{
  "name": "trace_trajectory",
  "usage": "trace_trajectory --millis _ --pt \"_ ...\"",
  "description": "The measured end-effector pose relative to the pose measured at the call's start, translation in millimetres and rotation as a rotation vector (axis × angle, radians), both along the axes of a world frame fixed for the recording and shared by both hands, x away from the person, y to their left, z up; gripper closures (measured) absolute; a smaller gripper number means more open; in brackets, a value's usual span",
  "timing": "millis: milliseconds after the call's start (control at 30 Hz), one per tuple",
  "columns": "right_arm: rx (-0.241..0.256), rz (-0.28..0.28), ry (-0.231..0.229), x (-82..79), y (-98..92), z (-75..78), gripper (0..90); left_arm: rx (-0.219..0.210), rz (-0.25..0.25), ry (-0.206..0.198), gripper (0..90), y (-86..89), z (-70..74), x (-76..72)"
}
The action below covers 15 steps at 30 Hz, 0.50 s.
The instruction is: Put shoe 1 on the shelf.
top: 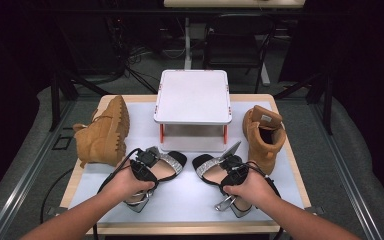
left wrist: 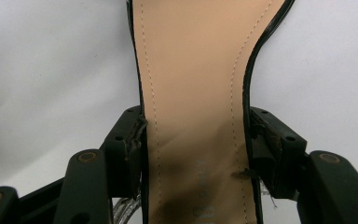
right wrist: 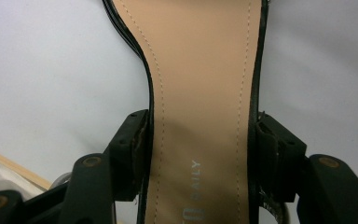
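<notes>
Two black heeled sandals with silver glitter toe straps lie on the white table cover. My left gripper (top: 145, 172) is shut on the waist of the left sandal (top: 167, 165); its tan insole (left wrist: 196, 93) runs up between the black pads, which press both edges. My right gripper (top: 234, 175) is shut on the right sandal (top: 207, 166), gripping the narrow middle of its tan insole (right wrist: 200, 93), printed with grey letters. Both sandals point their toes away from me, toward the stand.
A white raised stand (top: 193, 97) with orange legs sits at the table's back centre. A tan boot (top: 102, 132) lies on its side at left; its mate (top: 264, 135) stands upright at right. A dark chair (top: 237, 40) stands beyond the table.
</notes>
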State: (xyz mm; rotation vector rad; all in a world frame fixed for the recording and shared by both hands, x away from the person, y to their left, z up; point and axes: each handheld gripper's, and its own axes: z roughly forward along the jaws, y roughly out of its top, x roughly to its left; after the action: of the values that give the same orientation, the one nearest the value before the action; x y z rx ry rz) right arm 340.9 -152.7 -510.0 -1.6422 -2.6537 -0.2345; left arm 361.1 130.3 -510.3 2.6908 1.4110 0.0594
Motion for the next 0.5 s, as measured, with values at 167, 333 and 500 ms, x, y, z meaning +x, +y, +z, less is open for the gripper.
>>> trace_trajectory --millis 167,333,500 --pt "0.002 0.007 0.016 1.7 -1.2 0.7 42.0 0.005 0.008 0.007 41.9 -0.3 0.5 0.9" --pt "0.004 0.01 0.004 1.0 -1.9 0.4 42.2 0.009 0.019 0.007 42.1 -1.4 0.8 0.0" --pt "0.027 -0.017 -0.012 -0.5 -1.7 0.0 42.2 0.011 0.019 0.004 42.2 -2.5 3.6 -0.2"
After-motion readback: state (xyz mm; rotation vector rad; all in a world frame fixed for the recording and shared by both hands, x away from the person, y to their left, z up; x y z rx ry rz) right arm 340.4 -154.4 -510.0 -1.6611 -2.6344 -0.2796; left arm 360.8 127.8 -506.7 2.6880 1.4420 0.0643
